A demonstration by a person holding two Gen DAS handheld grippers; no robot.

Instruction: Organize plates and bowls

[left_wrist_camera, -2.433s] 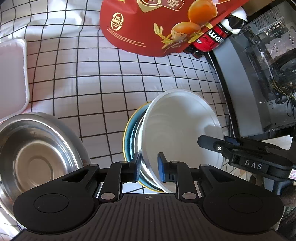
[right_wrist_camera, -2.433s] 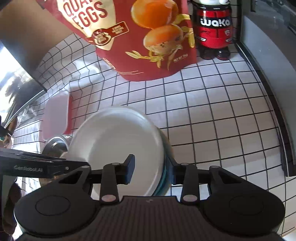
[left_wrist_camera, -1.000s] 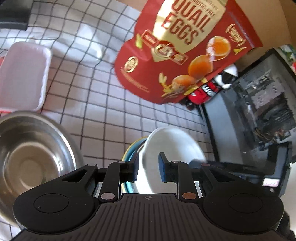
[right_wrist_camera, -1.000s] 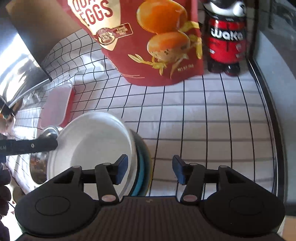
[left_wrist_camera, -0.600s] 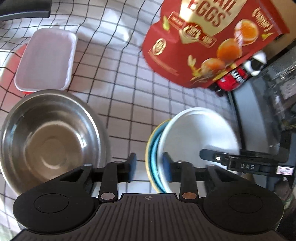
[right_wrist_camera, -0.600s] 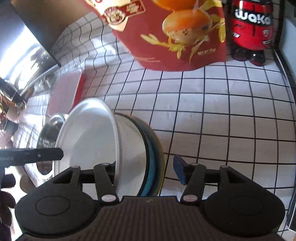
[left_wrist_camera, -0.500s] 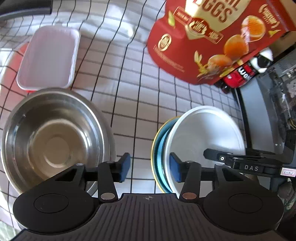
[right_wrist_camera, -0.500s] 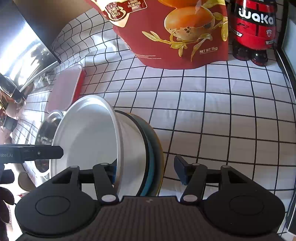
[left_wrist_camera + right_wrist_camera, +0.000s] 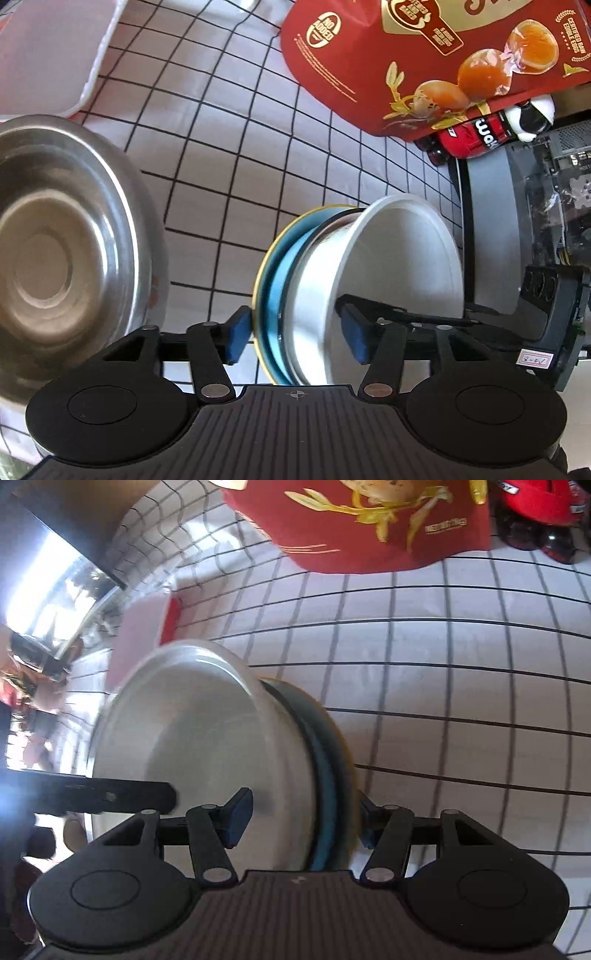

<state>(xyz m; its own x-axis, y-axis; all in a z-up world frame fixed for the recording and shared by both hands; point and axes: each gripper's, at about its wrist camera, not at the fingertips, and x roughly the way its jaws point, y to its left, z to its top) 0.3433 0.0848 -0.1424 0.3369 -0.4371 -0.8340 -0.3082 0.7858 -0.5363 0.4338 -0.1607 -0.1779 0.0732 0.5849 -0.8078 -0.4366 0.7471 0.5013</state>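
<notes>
In the left wrist view, a steel bowl fills the 9 o'clock side, sitting on the checked cloth that covers the desk. A pale lidded container lies at 10 o'clock, just beyond the bowl's rim. Moving right, the left gripper has its jaws set wide; they have just been opening, and the stack of dishes stands between them with neither blue pad pressing on it. That stack sits a little right of centre: a white bowl tilted on its side with its mouth toward 3 o'clock, nested against a blue plate with a yellow rim. At 1 o'clock a red quail-egg bag leans over a red bottle, and a grey computer case runs down the 3 o'clock edge, with the other tool's black finger reaching across the bowl's mouth.

In the right wrist view, which is blurred, the white bowl fills the 9 o'clock half, mouth facing left. The right gripper straddles the stack: its left pad is inside the bowl, its right pad sits at the plate's outer rim. Whether the pads actually press I cannot tell. The bag is at 12 o'clock, the bottle at 1 o'clock.
</notes>
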